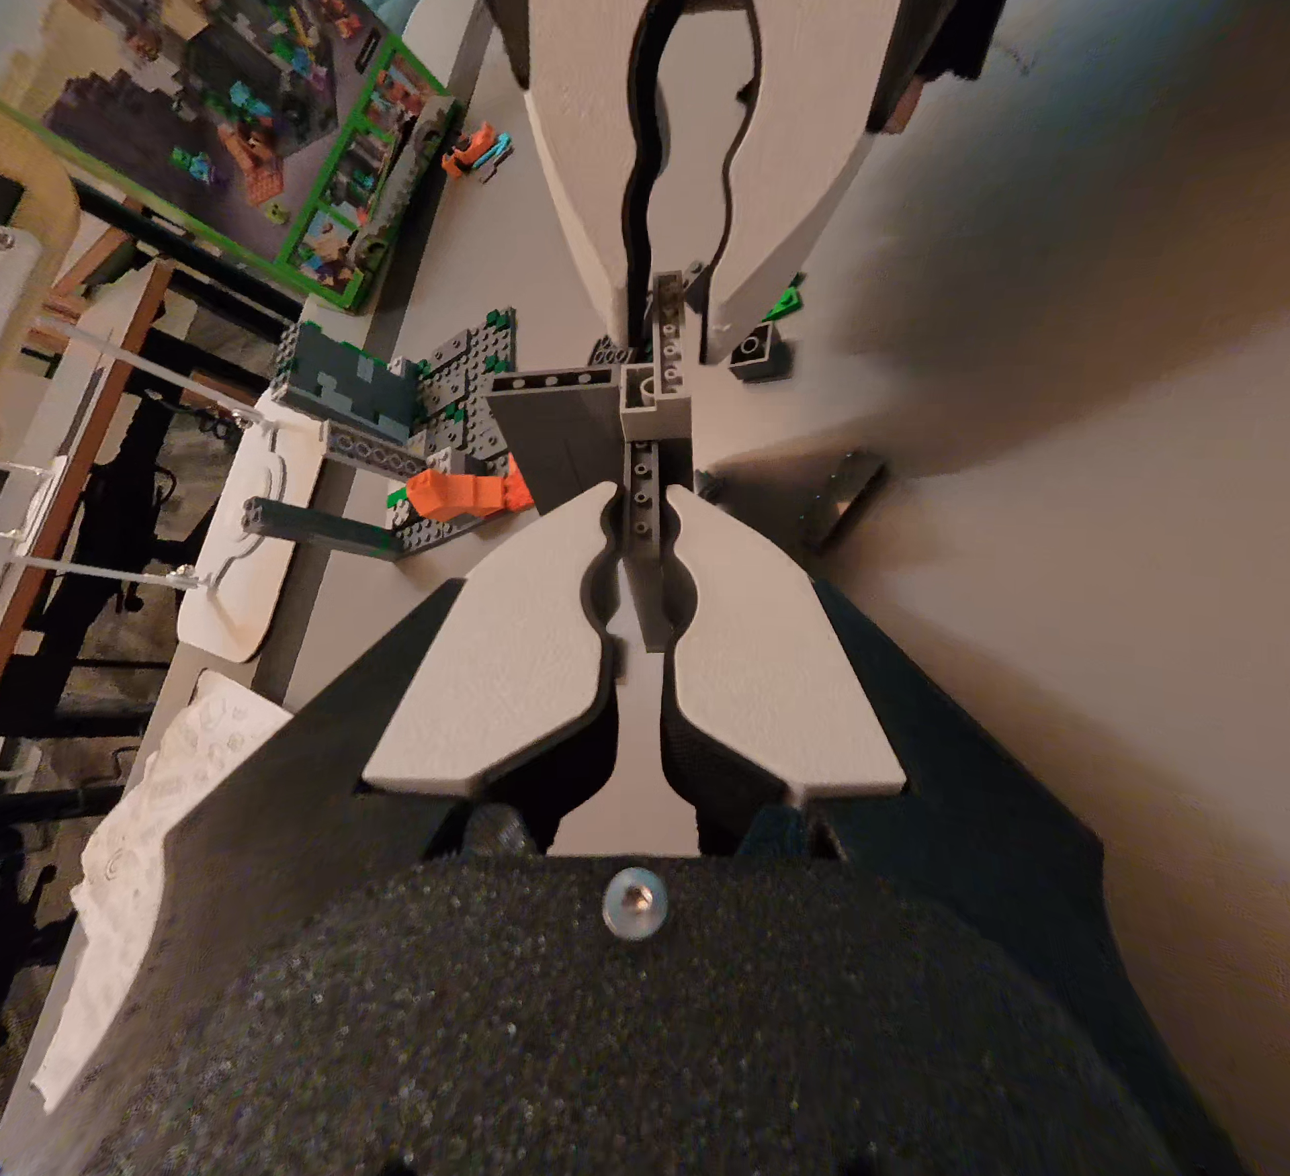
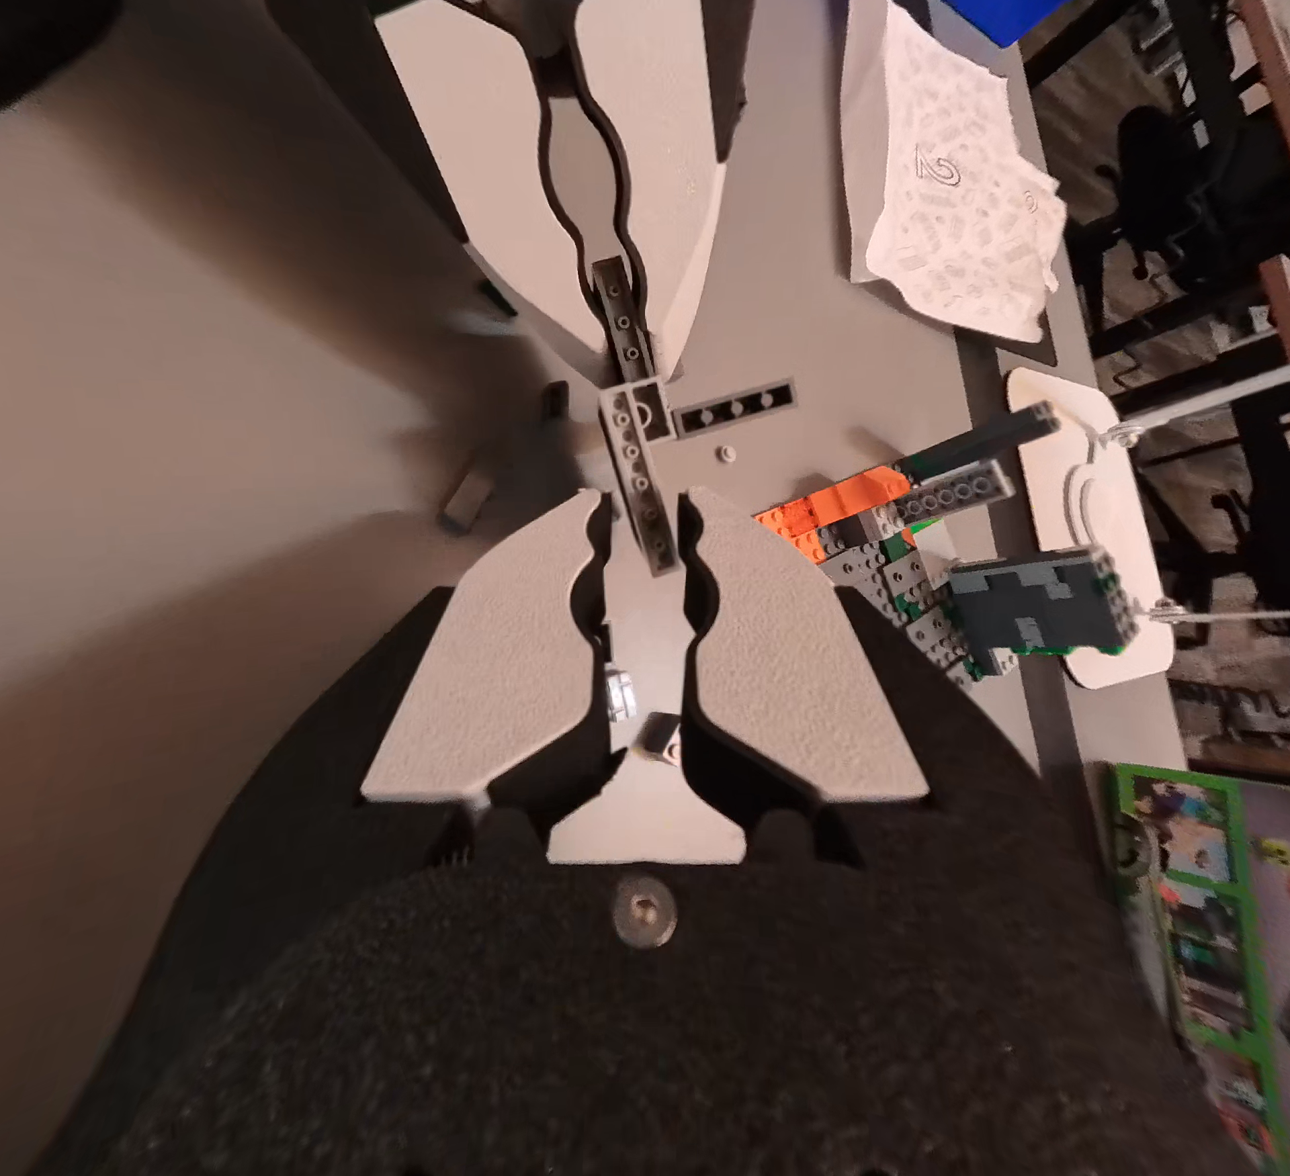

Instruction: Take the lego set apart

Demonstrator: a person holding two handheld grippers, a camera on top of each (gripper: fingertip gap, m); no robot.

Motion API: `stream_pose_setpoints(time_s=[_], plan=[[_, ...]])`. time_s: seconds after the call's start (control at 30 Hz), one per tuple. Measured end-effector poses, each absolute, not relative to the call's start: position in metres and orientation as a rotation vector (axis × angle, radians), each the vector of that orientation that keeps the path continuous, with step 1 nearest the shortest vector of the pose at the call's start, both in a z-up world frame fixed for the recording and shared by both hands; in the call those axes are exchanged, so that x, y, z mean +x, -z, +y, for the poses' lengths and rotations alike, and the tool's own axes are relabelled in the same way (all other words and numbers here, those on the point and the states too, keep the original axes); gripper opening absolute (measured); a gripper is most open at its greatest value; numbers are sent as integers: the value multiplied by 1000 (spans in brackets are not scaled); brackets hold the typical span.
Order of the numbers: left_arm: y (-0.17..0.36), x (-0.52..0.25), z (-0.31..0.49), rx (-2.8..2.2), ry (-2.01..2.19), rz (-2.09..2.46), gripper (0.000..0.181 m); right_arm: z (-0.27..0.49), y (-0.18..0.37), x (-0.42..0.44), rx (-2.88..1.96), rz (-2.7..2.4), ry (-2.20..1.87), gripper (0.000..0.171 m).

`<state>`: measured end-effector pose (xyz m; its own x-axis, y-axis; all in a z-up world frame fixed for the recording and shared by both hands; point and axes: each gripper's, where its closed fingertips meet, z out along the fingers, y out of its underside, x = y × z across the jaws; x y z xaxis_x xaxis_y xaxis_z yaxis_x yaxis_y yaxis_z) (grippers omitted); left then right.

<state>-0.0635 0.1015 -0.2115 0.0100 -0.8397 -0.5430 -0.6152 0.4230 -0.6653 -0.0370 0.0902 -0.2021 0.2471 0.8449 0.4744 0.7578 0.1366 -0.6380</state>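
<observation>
While both grippers face each other over the pale surface (image 2: 872, 319), each pinches an end of a grey lego beam assembly (image 1: 653, 406): left gripper (image 1: 643, 514) jaws clamped on the dark beam (image 1: 643, 507), right gripper (image 2: 646, 518) jaws clamped on the lighter beam (image 2: 639, 479). Remaining lego build (image 2: 977, 584) with orange bricks (image 1: 461, 493) sits just beside, near the set's box (image 1: 209, 96) and a paper bag (image 2: 956, 200).
</observation>
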Motion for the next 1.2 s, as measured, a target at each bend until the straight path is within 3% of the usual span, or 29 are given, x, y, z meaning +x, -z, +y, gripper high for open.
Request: stream_pose_setpoints(time_s=[0.2, 0.9, 1.07, 1.2], plan=[[220, -64, 100, -1313, 286, 1728, 8, 84, 206, -40, -1596, -1572, -125, 10], [217, -64, 102, -1323, 311, 1683, 9, 80, 200, -44, -1626, -1492, -291, 8], [198, -60, 94, -1351, 523, 1585, 39, 80, 191, -42, -1657, -1391, -475, 8], [195, -54, 80, -1369, 719, 1575, 46, 70, 181, -48, -1607, -1365, -632, 8]])
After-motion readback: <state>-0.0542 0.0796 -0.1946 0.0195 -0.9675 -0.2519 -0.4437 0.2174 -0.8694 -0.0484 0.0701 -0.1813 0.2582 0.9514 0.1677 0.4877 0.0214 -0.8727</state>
